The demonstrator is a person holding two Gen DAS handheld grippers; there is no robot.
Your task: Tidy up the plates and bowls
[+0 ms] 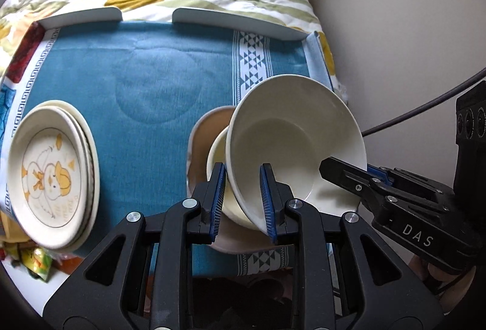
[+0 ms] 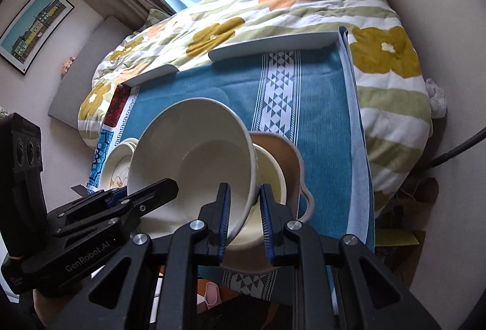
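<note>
A large white bowl (image 1: pixel 291 141) (image 2: pixel 194 153) hangs tilted over the blue cloth, gripped at two opposite sides of its rim. My left gripper (image 1: pixel 243 178) is shut on its near-left rim, and my right gripper (image 2: pixel 245 196) is shut on the rim across from it. Each gripper also shows in the other's view, the right gripper (image 1: pixel 343 175) and the left gripper (image 2: pixel 164 187). Just under the bowl, a smaller cream bowl (image 1: pixel 217 153) (image 2: pixel 270 172) sits in a tan dish (image 1: pixel 209 123) (image 2: pixel 282 150). A stack of duck-picture plates (image 1: pixel 51 178) (image 2: pixel 117 166) lies at the left.
The blue patterned cloth (image 1: pixel 152 93) covers a tray table with white raised rails (image 1: pixel 237 20) at its far edge. A floral quilt (image 2: pixel 303 14) lies beyond, a wall (image 1: pixel 410 41) and a dark cable (image 1: pixel 425 108) at the right. Snack packets (image 1: pixel 36 263) lie near the plates.
</note>
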